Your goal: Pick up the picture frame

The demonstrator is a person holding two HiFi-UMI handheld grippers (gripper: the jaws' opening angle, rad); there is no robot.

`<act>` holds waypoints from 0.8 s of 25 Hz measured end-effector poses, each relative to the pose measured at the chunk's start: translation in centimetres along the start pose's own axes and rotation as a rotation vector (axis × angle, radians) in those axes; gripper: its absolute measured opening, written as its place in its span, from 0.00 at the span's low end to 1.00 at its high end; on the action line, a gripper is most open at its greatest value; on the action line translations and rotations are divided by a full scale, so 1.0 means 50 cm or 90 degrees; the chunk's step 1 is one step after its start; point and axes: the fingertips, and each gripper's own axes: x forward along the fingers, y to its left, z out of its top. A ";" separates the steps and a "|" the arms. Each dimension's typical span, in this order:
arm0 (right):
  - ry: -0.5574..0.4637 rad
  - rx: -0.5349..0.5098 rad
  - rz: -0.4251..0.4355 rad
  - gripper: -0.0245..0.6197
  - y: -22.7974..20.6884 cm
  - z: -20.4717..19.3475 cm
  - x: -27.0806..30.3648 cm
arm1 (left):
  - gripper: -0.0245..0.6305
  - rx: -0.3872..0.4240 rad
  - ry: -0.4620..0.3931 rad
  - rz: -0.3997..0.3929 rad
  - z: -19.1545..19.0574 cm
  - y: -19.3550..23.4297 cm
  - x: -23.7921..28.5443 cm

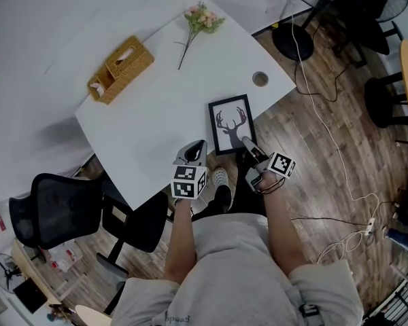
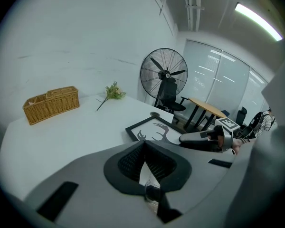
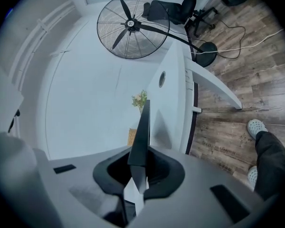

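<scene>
- Head view: the picture frame (black border, antler print) lies at the near right corner of the white surface; the right tongs meet its near edge, close to the frame's right corner; the left tongs hang just left of the frame, apart from it; a wicker basket and a flower sprig sit at the far side, well apart from the frame; a black office chair stands by the surface's left edge.
- Left gripper view: the left tongs have their pads drawn together with nothing gripped; beyond them the frame rests on the surface, with the right tongs at its right side; whether that edge is off the surface I cannot tell; the basket, the sprig and a standing fan show behind.
- Right gripper view: the right tongs are clamped on the frame, seen edge-on as a thin dark blade running out from between the pads; the fan and the wood floor lie beyond (a shoe shows at the right).
</scene>
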 end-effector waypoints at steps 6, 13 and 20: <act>-0.012 -0.044 -0.010 0.10 0.028 0.022 -0.005 | 0.07 0.005 -0.010 -0.018 0.011 -0.009 0.008; -0.035 -0.050 -0.054 0.10 0.067 0.041 -0.018 | 0.07 0.001 -0.023 -0.033 0.026 -0.019 0.005; -0.049 -0.143 -0.046 0.10 0.125 0.064 -0.010 | 0.07 0.009 -0.045 -0.041 0.049 -0.023 -0.012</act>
